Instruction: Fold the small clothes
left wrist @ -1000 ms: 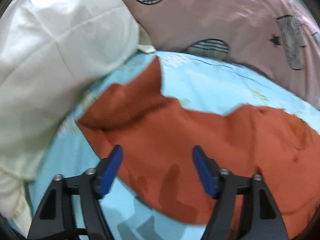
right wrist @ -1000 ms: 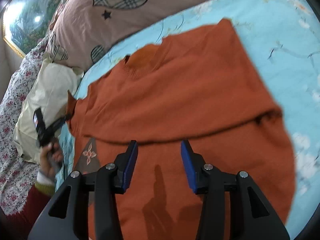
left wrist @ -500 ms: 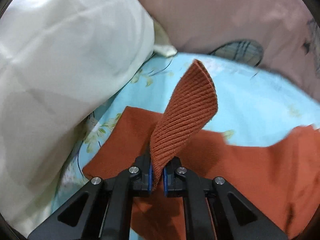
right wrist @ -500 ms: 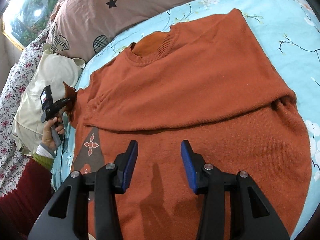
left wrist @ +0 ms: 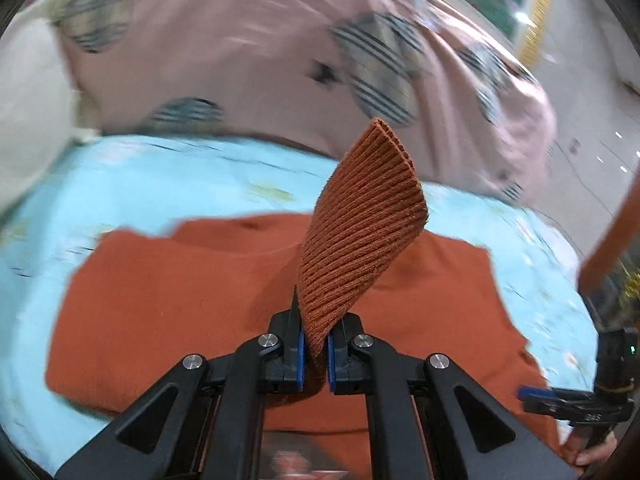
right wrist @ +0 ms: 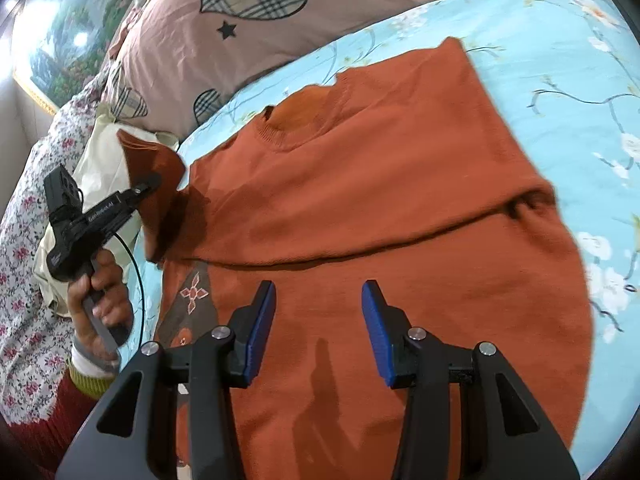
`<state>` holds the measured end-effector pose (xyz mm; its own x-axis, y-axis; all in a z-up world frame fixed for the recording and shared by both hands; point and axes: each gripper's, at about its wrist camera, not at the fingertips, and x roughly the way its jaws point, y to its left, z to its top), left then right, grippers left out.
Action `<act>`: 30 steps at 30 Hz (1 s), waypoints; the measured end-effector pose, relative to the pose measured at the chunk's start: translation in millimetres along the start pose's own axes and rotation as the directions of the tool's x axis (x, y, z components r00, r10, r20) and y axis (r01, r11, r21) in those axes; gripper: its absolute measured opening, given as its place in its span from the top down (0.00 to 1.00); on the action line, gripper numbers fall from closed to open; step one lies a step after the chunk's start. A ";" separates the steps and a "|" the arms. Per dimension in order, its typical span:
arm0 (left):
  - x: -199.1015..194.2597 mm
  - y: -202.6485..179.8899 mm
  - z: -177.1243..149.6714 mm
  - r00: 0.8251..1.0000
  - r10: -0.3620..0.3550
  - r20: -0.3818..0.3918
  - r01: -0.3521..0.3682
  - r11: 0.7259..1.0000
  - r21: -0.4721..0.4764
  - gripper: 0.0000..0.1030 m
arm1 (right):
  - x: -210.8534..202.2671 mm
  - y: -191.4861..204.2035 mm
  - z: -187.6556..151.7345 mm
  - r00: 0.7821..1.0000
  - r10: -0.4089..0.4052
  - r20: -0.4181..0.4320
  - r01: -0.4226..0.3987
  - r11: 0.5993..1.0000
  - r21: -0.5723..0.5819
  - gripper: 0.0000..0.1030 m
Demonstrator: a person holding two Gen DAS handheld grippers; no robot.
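Observation:
An orange knit sweater (right wrist: 380, 184) lies spread on the light blue bed sheet (right wrist: 560, 80), its right sleeve folded across the chest. My left gripper (left wrist: 314, 354) is shut on the ribbed sleeve cuff (left wrist: 360, 224), which stands up from its pads above the sweater (left wrist: 180, 288). In the right wrist view the left gripper (right wrist: 148, 182) holds that sleeve lifted at the sweater's left edge, gripped by a hand (right wrist: 100, 300). My right gripper (right wrist: 318, 320) hovers open over the sweater's lower body, nothing between its fingers.
A pink pillow (right wrist: 248, 28) with plaid hearts lies beyond the sweater's neck. A cream pillow (right wrist: 100, 160) and a floral quilt (right wrist: 24, 240) sit at the left. A framed picture (right wrist: 60, 40) hangs behind. Bare blue sheet lies right of the sweater.
My left gripper closed on the sleeve cuff, lifted it off the bed and swung it in over the sweater. The right gripper has stayed open over the lower body.

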<state>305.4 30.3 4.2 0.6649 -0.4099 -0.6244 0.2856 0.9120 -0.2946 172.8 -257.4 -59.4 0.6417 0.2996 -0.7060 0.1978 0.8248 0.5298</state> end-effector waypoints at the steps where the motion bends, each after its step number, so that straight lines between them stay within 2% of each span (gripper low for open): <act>1: 8.6 -16.1 -5.5 0.999 -0.024 -0.028 0.024 1.000 0.005 0.94 | -3.5 -4.7 0.1 1.000 -0.004 0.008 0.004 1.000 0.008 0.55; 3: 25.8 -49.9 -18.0 0.994 -0.076 -0.077 0.078 0.997 0.021 0.94 | -7.5 -11.9 0.2 1.000 -0.010 0.020 0.010 1.000 0.024 0.55; 8: 89.6 -100.0 -40.7 0.976 -0.134 -0.174 0.143 0.989 0.044 0.94 | -10.9 -28.8 -1.1 0.999 -0.019 0.031 0.016 0.997 0.071 0.55; 10: 106.4 -111.5 -52.4 0.971 -0.126 -0.202 0.140 0.988 0.058 0.92 | -10.9 -33.0 -0.5 0.999 -0.020 0.033 0.017 0.997 0.081 0.55; 11: 117.2 -114.6 -55.8 0.968 -0.122 -0.220 0.139 0.988 0.066 0.90 | -11.0 -35.0 0.5 0.999 -0.021 0.037 0.018 0.996 0.086 0.55; 15: 133.5 -103.7 -66.4 0.951 -0.139 -0.276 0.155 0.987 0.037 0.65 | -9.4 -38.1 8.4 0.999 -0.022 0.045 0.019 0.996 0.082 0.55; 18: 109.9 -99.0 -71.1 0.956 -0.146 -0.254 0.159 0.987 0.031 0.42 | -1.4 -36.0 17.1 0.999 -0.017 0.037 0.015 0.998 0.055 0.55; 19: 98.9 -95.0 -71.8 0.961 -0.141 -0.237 0.152 0.988 0.031 0.40 | 2.2 -34.4 20.3 0.999 -0.016 0.034 0.014 0.999 0.046 0.55; 22: 58.2 -66.2 -77.9 0.972 -0.126 -0.197 0.130 0.991 0.008 0.40 | 18.1 -31.1 35.1 1.000 0.009 0.026 -0.010 1.000 0.022 0.55; 24: 28.3 -40.2 -85.6 0.983 -0.084 -0.162 0.085 0.996 -0.004 0.40 | 29.1 -30.8 44.9 1.000 0.012 0.015 -0.012 1.000 0.011 0.55; 27: -6.6 -2.3 -99.8 0.993 0.027 -0.118 -0.029 0.999 -0.014 0.40 | 44.4 -31.5 59.0 1.000 -0.011 -0.006 0.011 1.000 -0.006 0.55; 30: -33.6 40.5 -114.8 0.981 0.167 -0.094 -0.172 0.984 -0.046 0.40 | 58.1 -31.0 71.7 1.000 -0.013 -0.017 0.013 0.999 -0.031 0.55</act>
<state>215.4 79.1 -69.8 0.6353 -0.2516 -0.7302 0.1348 0.9671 -0.2159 257.1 -300.0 -83.2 0.6264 0.2966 -0.7209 0.1826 0.8432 0.5056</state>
